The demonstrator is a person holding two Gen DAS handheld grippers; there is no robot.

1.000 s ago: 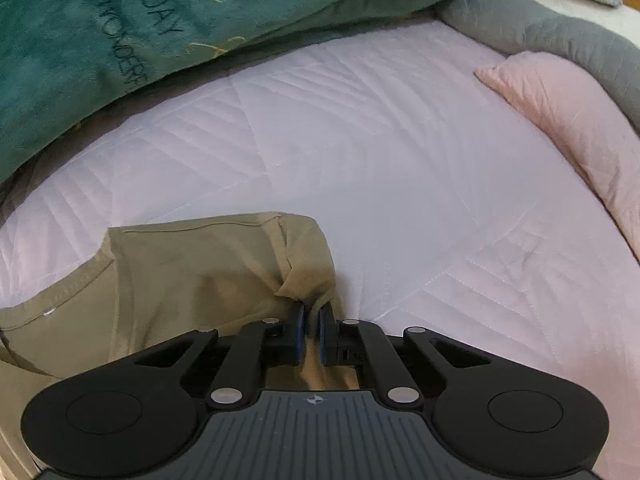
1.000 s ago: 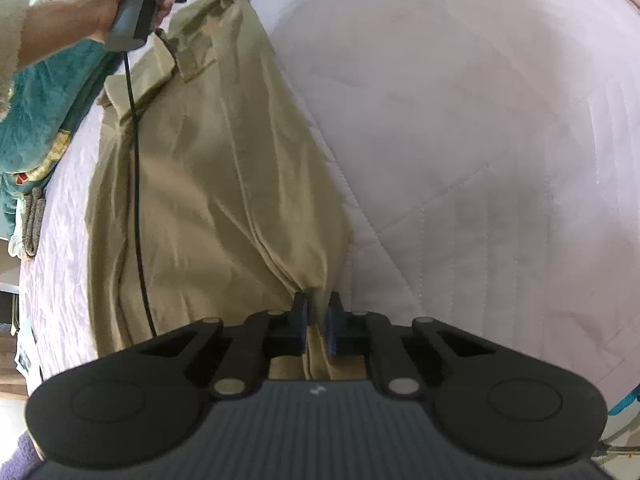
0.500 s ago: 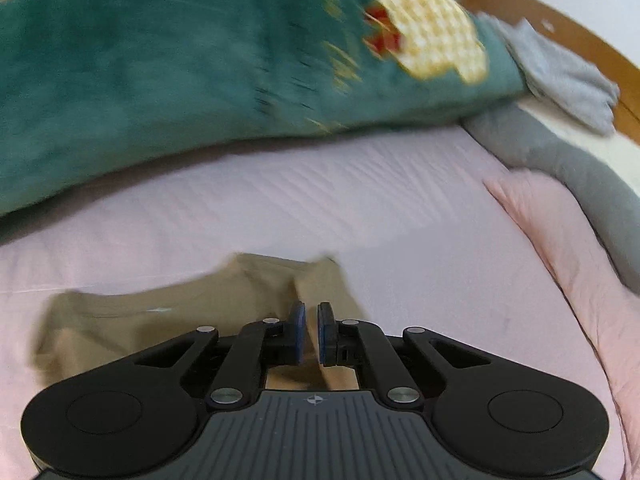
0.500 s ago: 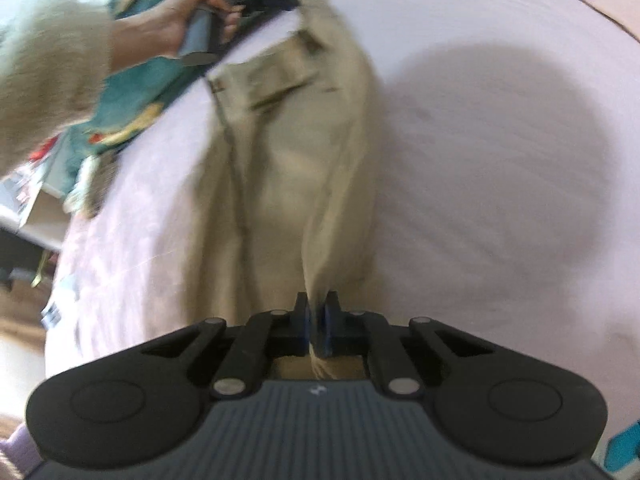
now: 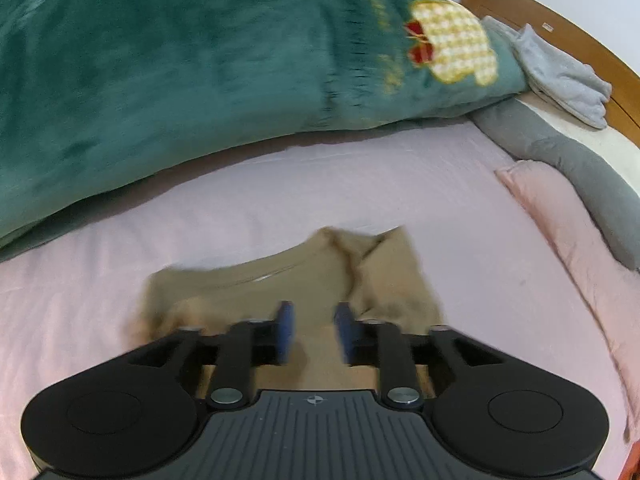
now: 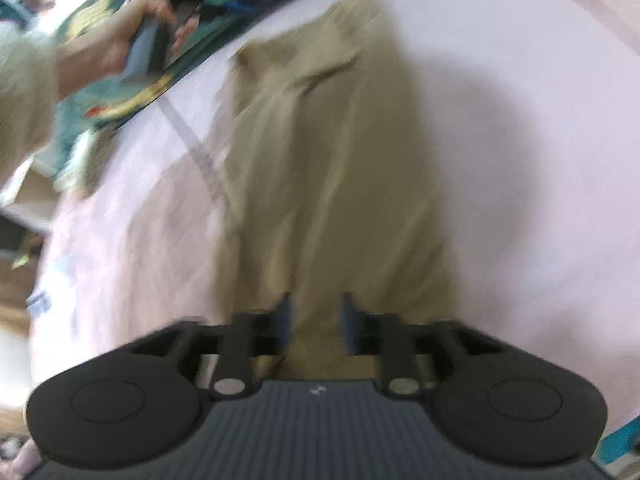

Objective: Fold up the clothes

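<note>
Khaki shirt lengthwise-folded on the bed, both your claws let go.

The khaki shirt [image 6: 332, 168] lies as a long narrow strip on the pink quilted bedspread [image 5: 400, 184], collar end toward the green blanket [image 5: 200, 60]. Your left gripper [image 5: 314, 330] and right gripper [image 6: 314, 322] each hover over one end with fingers parted, nothing between them. By my reading the side fold is done and the crosswise folds remain. No basket, box or drawer shows, so nothing is stowed.
</note>
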